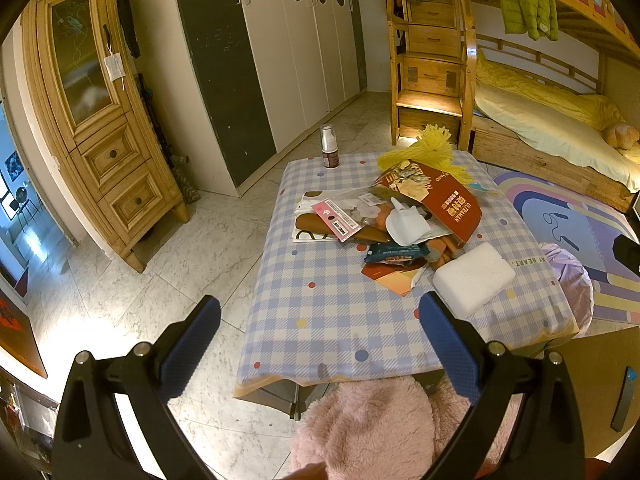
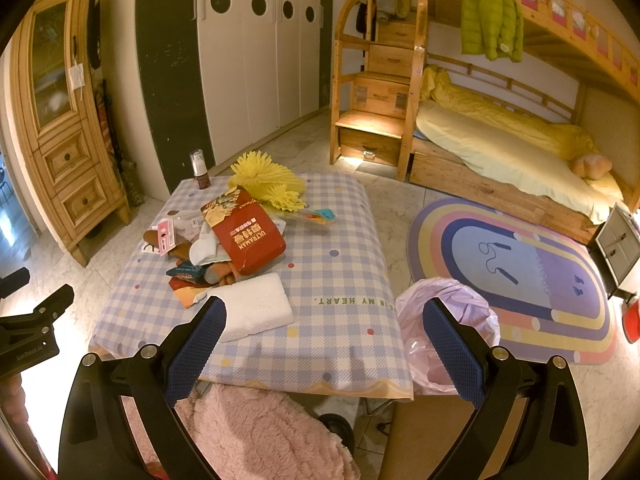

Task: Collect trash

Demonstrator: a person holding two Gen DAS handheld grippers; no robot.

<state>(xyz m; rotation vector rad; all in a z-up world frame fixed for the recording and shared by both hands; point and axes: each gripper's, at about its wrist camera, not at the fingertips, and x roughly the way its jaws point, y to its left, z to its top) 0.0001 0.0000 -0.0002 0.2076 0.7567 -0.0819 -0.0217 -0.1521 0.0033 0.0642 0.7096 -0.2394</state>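
Both your tongs stand wide and hold nothing: your left gripper (image 1: 320, 316) and right gripper (image 2: 324, 318) hang above the near edge of the low table under its blue-and-white checked cloth (image 2: 340, 240). Your trash pile lies mid-table: a red cardboard box (image 2: 246, 236), crumpled wrappers (image 1: 394, 254) and a white foam block (image 2: 256, 310) nearest you. A pink plastic-lined bin (image 2: 448, 320) sits just right of the table; a brown pump bottle (image 1: 330, 148) stands at the far corner.

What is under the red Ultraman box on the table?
The red box lies on a trash pile: a white scoop-like piece and orange wrappers poke out below. Anything further beneath is covered.
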